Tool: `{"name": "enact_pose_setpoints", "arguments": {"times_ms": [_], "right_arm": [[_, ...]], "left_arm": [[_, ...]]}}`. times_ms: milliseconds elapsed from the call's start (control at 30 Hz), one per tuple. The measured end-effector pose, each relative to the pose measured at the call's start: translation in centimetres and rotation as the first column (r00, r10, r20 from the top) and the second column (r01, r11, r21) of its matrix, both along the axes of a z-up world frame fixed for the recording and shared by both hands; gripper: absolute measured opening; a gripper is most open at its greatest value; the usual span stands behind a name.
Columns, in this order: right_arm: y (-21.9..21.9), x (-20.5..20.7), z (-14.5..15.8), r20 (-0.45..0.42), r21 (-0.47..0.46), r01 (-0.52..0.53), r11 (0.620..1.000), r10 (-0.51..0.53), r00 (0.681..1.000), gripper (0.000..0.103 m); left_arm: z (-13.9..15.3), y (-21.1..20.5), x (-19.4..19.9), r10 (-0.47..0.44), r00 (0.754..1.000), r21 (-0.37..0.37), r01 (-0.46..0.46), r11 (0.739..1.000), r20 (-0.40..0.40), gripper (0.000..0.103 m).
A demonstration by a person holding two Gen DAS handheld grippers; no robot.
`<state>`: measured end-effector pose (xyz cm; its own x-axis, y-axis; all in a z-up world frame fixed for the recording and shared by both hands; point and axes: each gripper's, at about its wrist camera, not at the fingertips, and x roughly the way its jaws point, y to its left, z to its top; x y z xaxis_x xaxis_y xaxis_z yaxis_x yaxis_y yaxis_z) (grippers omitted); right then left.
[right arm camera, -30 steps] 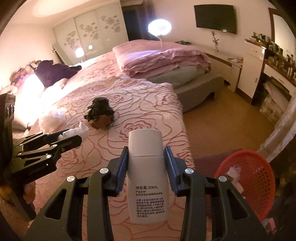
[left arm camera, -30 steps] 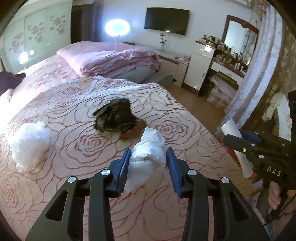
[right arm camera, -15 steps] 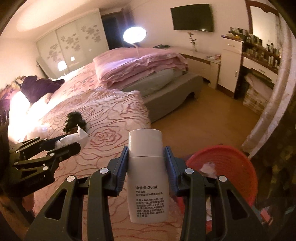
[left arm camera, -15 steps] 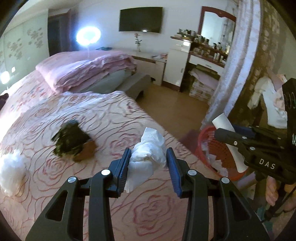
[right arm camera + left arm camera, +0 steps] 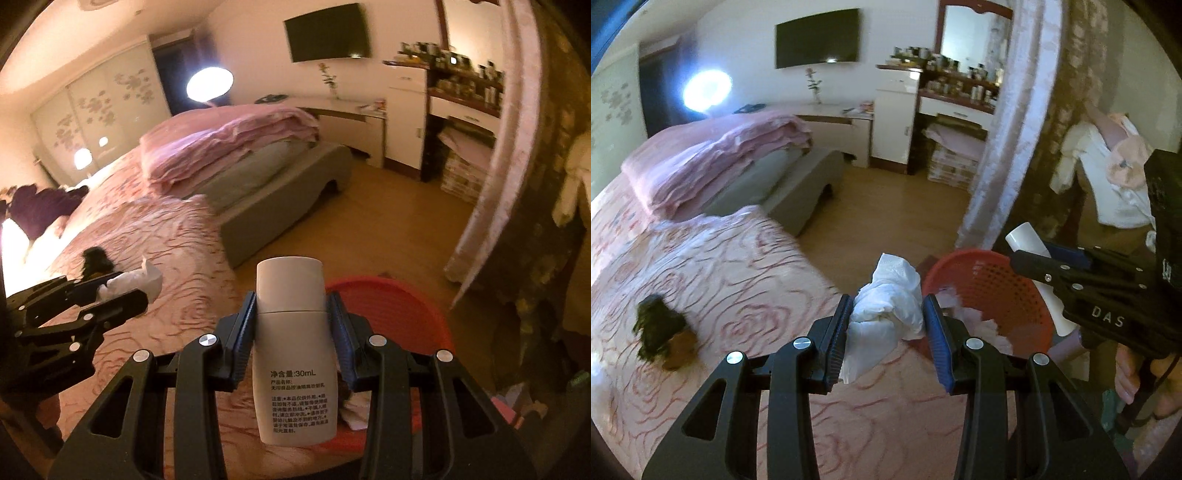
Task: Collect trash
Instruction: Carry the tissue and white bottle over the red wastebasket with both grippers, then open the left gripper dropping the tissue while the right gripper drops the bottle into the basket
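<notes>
Trash is in both hands here: the left gripper (image 5: 888,325) has its fingers clenched on a crumpled white tissue (image 5: 886,302), the right gripper (image 5: 291,332) grasps a small white bottle (image 5: 293,354). Both hang near the red basket (image 5: 1004,291) right of the bed (image 5: 738,280), probably lined up for dropping; a dark clump (image 5: 661,328) sits far left on the bed.

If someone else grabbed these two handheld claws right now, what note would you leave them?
Left gripper: shut on the crumpled white tissue.
Right gripper: shut on the small white bottle.
Red basket sits on the floor beside the bed, already holding some paper scraps.
Done: both pieces picked up and carried near the basket.
Left: release both into the basket, then probably fetch the dark clump lying on the bedspread.
</notes>
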<state>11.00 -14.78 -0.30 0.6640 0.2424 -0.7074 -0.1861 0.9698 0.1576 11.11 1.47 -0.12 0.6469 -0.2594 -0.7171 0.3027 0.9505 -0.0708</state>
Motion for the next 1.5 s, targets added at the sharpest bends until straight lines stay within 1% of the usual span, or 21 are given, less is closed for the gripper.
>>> {"name": "enact_pose_setpoints", "arguments": {"times_ms": [100, 300, 433, 667, 867, 900, 967, 1000, 1033, 1133, 1200, 1233, 1300, 1333, 1367, 1500], "right_arm": [[-1.4, 0.2, -0.5, -0.006, -0.007, 0.038, 0.999, -0.038, 0.999, 0.038], [-4.5, 0.6, -2.2, -0.045, -0.014, 0.114, 0.993, -0.114, 0.992, 0.038], [-5.8, 0.9, -3.6, -0.078, -0.004, 0.143, 0.990, -0.143, 0.987, 0.038], [-7.2, 1.8, -5.8, -0.130, 0.001, 0.174, 0.985, -0.172, 0.976, 0.038], [-8.0, 2.5, -7.4, -0.164, -0.003, 0.185, 0.983, -0.183, 0.969, 0.038], [-8.1, 2.6, -7.6, -0.168, -0.003, 0.187, 0.982, -0.184, 0.968, 0.038], [-8.2, 2.9, -7.9, -0.176, -0.002, 0.190, 0.982, -0.187, 0.966, 0.038], [-8.2, 2.9, -8.1, -0.181, 0.000, 0.190, 0.982, -0.187, 0.966, 0.038], [-8.2, 3.1, -8.3, -0.186, 0.002, 0.189, 0.982, -0.186, 0.965, 0.038], [-8.2, 3.2, -8.9, -0.203, 0.013, 0.186, 0.982, -0.180, 0.962, 0.039], [-8.2, 3.3, -9.1, -0.210, 0.014, 0.184, 0.983, -0.177, 0.962, 0.042], [-8.3, 3.3, -9.2, -0.212, 0.016, 0.184, 0.983, -0.177, 0.961, 0.044], [-8.4, 3.1, -9.2, -0.214, 0.025, 0.189, 0.982, -0.179, 0.960, 0.056], [-8.4, 3.0, -9.2, -0.214, 0.030, 0.193, 0.981, -0.182, 0.960, 0.058], [-8.5, 2.9, -9.2, -0.212, 0.033, 0.197, 0.980, -0.185, 0.960, 0.059], [-8.3, 2.5, -8.9, -0.203, 0.021, 0.196, 0.980, -0.188, 0.961, 0.059]], "left_arm": [[-0.4, -1.8, 0.6, -0.040, 0.999, 0.003, 0.040, 0.999, -0.011, 0.038], [-1.7, -5.4, 1.8, -0.108, 0.993, -0.001, 0.108, 0.994, -0.049, 0.038], [-3.1, -7.4, 2.3, -0.150, 0.986, 0.020, 0.151, 0.988, -0.072, 0.038], [-5.5, -9.9, 3.6, -0.178, 0.975, 0.038, 0.184, 0.982, -0.132, 0.038], [-6.9, -10.9, 4.3, -0.191, 0.967, 0.052, 0.202, 0.978, -0.166, 0.039], [-7.2, -11.0, 4.5, -0.191, 0.966, 0.052, 0.202, 0.978, -0.173, 0.040], [-7.5, -11.1, 4.8, -0.190, 0.964, 0.051, 0.202, 0.978, -0.186, 0.049], [-7.6, -11.2, 4.9, -0.187, 0.964, 0.051, 0.200, 0.978, -0.189, 0.059], [-7.7, -11.3, 4.9, -0.184, 0.965, 0.051, 0.196, 0.979, -0.184, 0.065], [-7.8, -11.2, 4.8, -0.188, 0.966, 0.057, 0.200, 0.978, -0.177, 0.070], [-7.8, -10.9, 4.8, -0.180, 0.968, 0.065, 0.194, 0.979, -0.175, 0.071], [-7.8, -10.8, 4.8, -0.175, 0.969, 0.067, 0.189, 0.980, -0.174, 0.071], [-7.5, -10.1, 5.0, -0.155, 0.973, 0.065, 0.168, 0.984, -0.169, 0.072], [-7.4, -9.9, 5.0, -0.148, 0.975, 0.063, 0.160, 0.985, -0.167, 0.072], [-7.2, -9.6, 5.1, -0.137, 0.977, 0.061, 0.149, 0.987, -0.162, 0.073], [-6.5, -8.1, 5.0, -0.103, 0.984, 0.060, 0.113, 0.992, -0.143, 0.075]]}}
